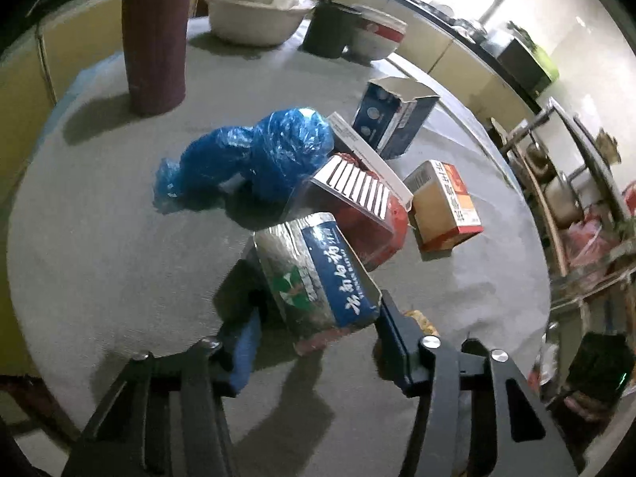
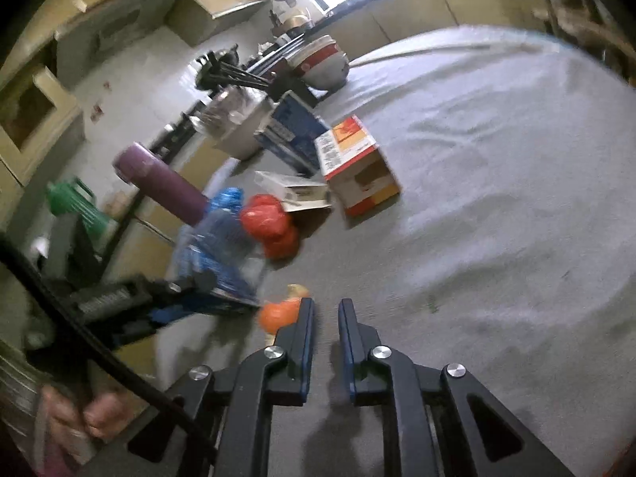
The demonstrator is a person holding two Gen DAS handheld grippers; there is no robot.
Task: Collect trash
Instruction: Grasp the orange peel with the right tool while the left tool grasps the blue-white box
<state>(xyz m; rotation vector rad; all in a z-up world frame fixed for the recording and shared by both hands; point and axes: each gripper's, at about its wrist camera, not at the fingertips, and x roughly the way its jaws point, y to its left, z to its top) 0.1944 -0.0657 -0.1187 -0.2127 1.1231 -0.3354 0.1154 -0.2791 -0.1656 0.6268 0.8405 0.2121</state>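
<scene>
My left gripper [image 1: 318, 318] is shut on a silver and blue box [image 1: 318, 274], held just above the grey table. Beyond it lie a clear plastic package [image 1: 349, 194] over a red bag [image 1: 389, 222], a crumpled blue plastic bag [image 1: 254, 155], a white flat box [image 1: 369, 155], an open dark blue box [image 1: 393, 119] and an orange and white box [image 1: 445, 206]. My right gripper [image 2: 325, 310] is empty, its jaws a narrow gap apart, low over the table. An orange scrap [image 2: 278, 314] lies just left of its left finger. The left gripper [image 2: 167, 306] with the blue box shows there too.
A tall maroon flask [image 1: 155, 35], a white basin [image 1: 254, 16], a dark cup [image 1: 326, 31] and a red and white bowl [image 1: 377, 35] stand at the table's far edge. A shelf with pots [image 1: 564, 194] is to the right. The table [image 2: 497, 198] stretches right of the right gripper.
</scene>
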